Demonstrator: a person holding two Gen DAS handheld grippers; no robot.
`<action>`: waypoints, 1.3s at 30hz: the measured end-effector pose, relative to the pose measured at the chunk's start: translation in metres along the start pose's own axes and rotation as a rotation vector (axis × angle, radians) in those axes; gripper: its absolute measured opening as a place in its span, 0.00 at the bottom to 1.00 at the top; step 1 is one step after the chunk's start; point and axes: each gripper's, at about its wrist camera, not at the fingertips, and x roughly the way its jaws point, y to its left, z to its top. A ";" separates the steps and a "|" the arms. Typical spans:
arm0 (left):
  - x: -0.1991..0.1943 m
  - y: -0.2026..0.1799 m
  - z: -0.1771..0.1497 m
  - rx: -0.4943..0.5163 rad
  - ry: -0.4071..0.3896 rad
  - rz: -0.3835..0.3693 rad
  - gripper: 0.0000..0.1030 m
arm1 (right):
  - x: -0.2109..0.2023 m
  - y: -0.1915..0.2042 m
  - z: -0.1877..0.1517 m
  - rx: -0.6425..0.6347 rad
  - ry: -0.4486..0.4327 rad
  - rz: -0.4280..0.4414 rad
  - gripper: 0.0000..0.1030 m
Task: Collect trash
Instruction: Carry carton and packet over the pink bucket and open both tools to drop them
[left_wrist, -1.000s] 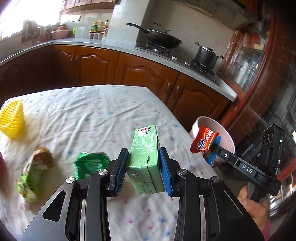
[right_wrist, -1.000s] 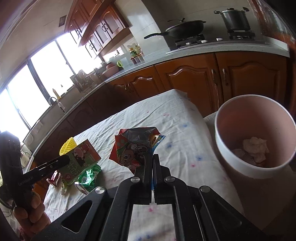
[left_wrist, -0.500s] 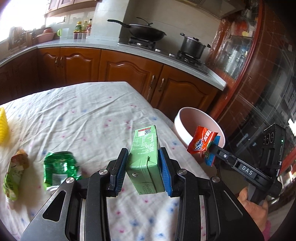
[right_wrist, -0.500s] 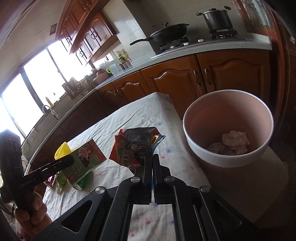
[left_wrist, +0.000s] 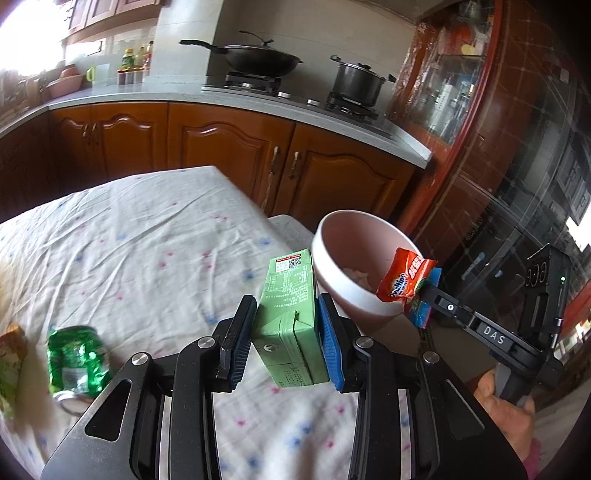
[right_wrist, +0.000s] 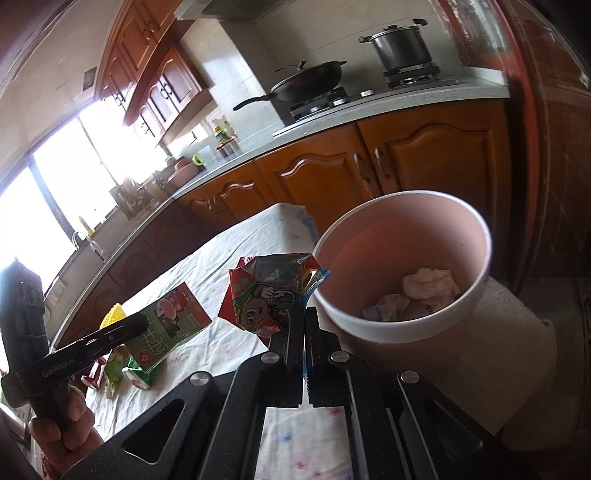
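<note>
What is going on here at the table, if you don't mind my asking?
A person is clearing trash with two handheld grippers. The left gripper is clamped on a green carton, and the right gripper is pinched shut on a snack wrapper. Both are held near the pink bin beside the table, which already holds some crumpled waste. A crushed green can lies on the table.

Left tool (left_wrist: 286, 332) clamps green carton (left_wrist: 290, 317) beside pink bin (left_wrist: 332, 280)
</note>
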 end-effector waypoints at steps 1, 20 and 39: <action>0.002 -0.004 0.002 0.007 -0.001 -0.004 0.32 | -0.001 -0.004 0.000 0.004 -0.003 -0.005 0.01; 0.075 -0.089 0.058 0.155 0.025 -0.059 0.32 | -0.002 -0.065 0.044 0.026 -0.024 -0.125 0.01; 0.142 -0.107 0.057 0.193 0.133 -0.047 0.32 | 0.028 -0.093 0.059 0.013 0.057 -0.182 0.01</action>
